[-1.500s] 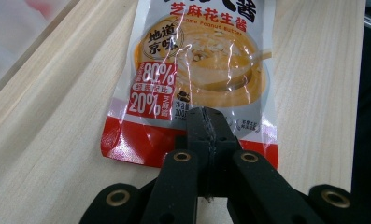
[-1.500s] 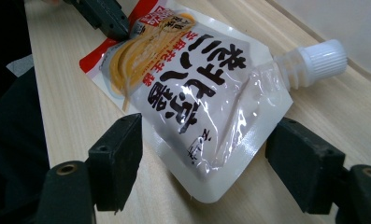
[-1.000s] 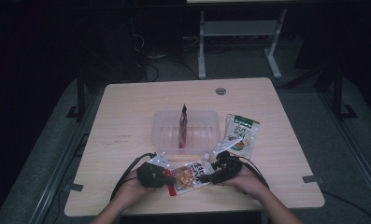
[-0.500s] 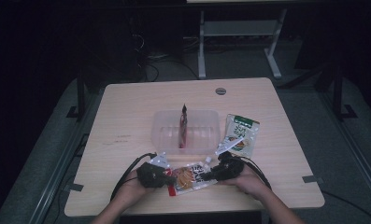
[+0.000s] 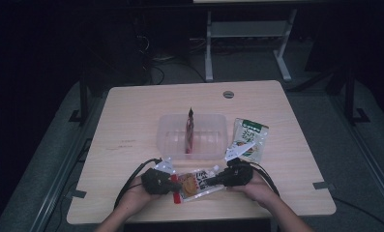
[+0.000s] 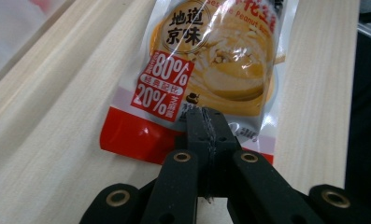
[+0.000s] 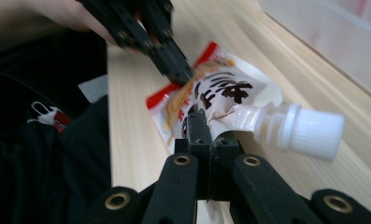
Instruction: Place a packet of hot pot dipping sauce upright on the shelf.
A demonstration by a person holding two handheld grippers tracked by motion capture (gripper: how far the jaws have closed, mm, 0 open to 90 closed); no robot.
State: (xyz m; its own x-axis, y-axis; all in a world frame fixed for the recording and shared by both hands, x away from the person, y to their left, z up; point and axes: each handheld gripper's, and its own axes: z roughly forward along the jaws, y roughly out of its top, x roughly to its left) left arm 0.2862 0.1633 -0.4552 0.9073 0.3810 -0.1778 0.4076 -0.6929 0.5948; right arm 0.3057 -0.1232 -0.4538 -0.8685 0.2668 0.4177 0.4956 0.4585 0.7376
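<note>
Little has moved since the earlier frames: we see the peanut-sauce spout pouch (image 5: 195, 182) still lying flat near the front edge of the tabletop (image 5: 131, 121), just in front of the clear plastic container (image 5: 175, 140), with both claws clamped on it as before. Our left claw (image 6: 206, 122) is pressed together on the pouch's red bottom edge, where its view shows the "80%" and "20%" print that the high view leaves unreadable. Our right claw (image 7: 199, 122) pinches the crumpled top beside the white screw cap (image 7: 309, 130), and a green snack packet (image 5: 250, 140) lies right of the container.
</note>
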